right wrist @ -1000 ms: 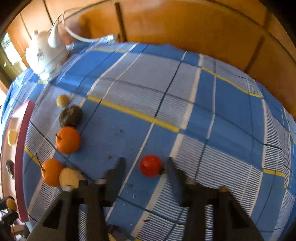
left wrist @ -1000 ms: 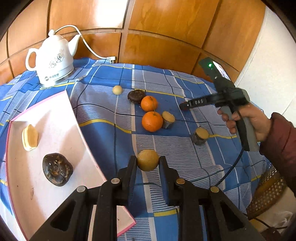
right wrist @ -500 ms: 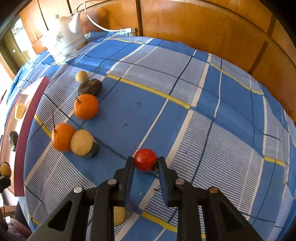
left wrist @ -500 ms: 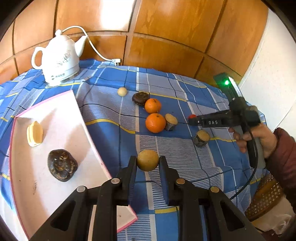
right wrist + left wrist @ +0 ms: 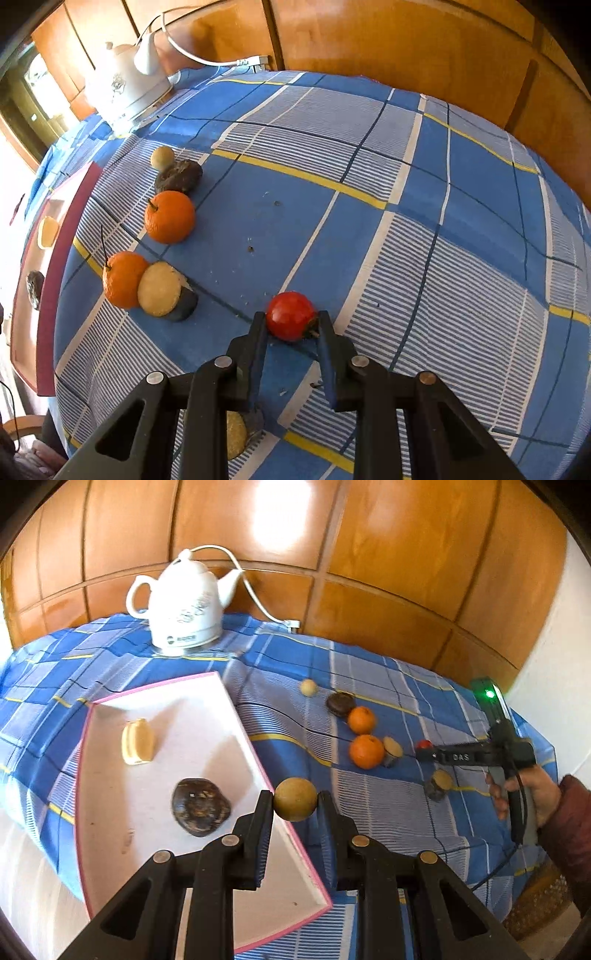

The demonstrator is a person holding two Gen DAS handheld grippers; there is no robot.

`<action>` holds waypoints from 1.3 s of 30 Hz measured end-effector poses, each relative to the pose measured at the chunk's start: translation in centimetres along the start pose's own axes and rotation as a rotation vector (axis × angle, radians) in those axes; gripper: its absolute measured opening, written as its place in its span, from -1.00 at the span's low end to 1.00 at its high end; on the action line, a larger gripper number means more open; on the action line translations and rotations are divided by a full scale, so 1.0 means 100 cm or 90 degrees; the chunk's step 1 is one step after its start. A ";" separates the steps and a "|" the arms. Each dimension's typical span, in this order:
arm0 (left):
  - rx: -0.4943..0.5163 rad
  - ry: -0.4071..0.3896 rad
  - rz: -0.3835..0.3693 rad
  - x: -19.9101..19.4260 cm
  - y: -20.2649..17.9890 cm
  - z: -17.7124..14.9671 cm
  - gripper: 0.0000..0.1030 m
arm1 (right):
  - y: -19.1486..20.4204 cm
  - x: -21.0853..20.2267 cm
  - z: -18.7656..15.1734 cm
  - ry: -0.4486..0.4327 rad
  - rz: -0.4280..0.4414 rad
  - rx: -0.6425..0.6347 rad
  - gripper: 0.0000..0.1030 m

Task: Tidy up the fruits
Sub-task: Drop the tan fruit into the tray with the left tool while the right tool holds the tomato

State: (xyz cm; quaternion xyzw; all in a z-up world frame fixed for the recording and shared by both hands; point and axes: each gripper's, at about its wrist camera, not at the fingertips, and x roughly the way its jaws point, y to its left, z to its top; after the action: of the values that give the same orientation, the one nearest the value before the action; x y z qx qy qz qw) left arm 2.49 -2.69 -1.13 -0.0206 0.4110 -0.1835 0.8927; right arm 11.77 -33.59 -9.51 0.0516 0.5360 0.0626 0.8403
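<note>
The left gripper (image 5: 295, 800) is clamping a tan fruit (image 5: 295, 799) (above the tray's (image 5: 110, 746) edge); the right gripper (image 5: 291, 320) is squeezing a red fruit (image 5: 290, 315).

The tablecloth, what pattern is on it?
The tablecloth is blue plaid with white striped squares and thin yellow lines, clearest in the right wrist view.

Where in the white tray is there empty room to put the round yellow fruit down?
The white tray holds a yellow wedge and a dark fruit mid-tray. It is bare behind the wedge, and between the dark fruit and the nearest corner. The cloth is crowded near the oranges.
</note>
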 end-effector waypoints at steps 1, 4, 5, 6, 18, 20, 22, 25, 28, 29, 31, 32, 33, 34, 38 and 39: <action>-0.003 -0.002 0.004 -0.001 0.002 0.000 -0.53 | -0.002 -0.002 -0.001 0.000 0.002 0.002 -0.48; -0.006 -0.005 0.014 -0.002 0.005 0.000 -0.53 | -0.005 -0.003 -0.002 -0.001 0.004 0.004 -0.48; -0.007 -0.006 0.019 -0.003 0.005 -0.001 -0.53 | -0.005 -0.004 -0.003 -0.002 0.003 0.004 -0.48; -0.006 -0.007 0.023 -0.003 0.005 -0.001 -0.53 | -0.006 -0.004 -0.003 -0.004 0.002 0.005 -0.48; -0.019 -0.005 0.058 0.001 0.020 -0.002 -0.53 | 0.004 -0.003 -0.002 -0.009 -0.026 -0.007 -0.49; -0.032 0.005 0.051 0.005 0.025 -0.002 -0.53 | 0.004 -0.003 -0.002 -0.009 -0.027 -0.009 -0.49; -0.049 0.016 0.039 0.010 0.032 -0.001 -0.53 | 0.004 -0.003 -0.001 -0.009 -0.028 -0.010 -0.49; -0.077 0.029 0.036 0.018 0.048 0.006 -0.53 | 0.005 -0.002 -0.001 -0.009 -0.029 -0.014 -0.49; -0.094 0.028 0.046 0.025 0.063 0.018 -0.53 | 0.005 -0.002 0.000 -0.008 -0.029 -0.014 -0.49; -0.096 0.027 0.051 0.028 0.068 0.023 -0.53 | 0.005 -0.002 0.000 -0.007 -0.030 -0.014 -0.49; -0.097 0.025 0.060 0.034 0.075 0.032 -0.53 | 0.005 -0.002 0.001 -0.007 -0.029 -0.011 -0.49; -0.097 0.025 0.068 0.038 0.080 0.038 -0.53 | 0.004 -0.002 0.000 -0.008 -0.029 -0.009 -0.49; -0.097 0.025 0.073 0.041 0.084 0.043 -0.53 | 0.004 -0.002 0.000 -0.008 -0.029 -0.009 -0.49; -0.097 0.024 0.078 0.045 0.088 0.048 -0.53 | 0.005 -0.002 0.000 -0.009 -0.030 -0.008 -0.49; -0.094 0.028 0.100 0.067 0.099 0.069 -0.53 | 0.004 -0.002 -0.001 -0.011 -0.029 -0.006 -0.49; -0.092 0.028 0.103 0.070 0.101 0.072 -0.53 | 0.004 -0.002 -0.001 -0.012 -0.028 -0.006 -0.49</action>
State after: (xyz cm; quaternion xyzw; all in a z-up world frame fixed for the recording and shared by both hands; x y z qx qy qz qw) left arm 15.18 3.50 -3.39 -0.0474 0.4433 -0.0812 0.8914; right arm 11.59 -33.21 -9.31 0.0366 0.5291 0.0458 0.8466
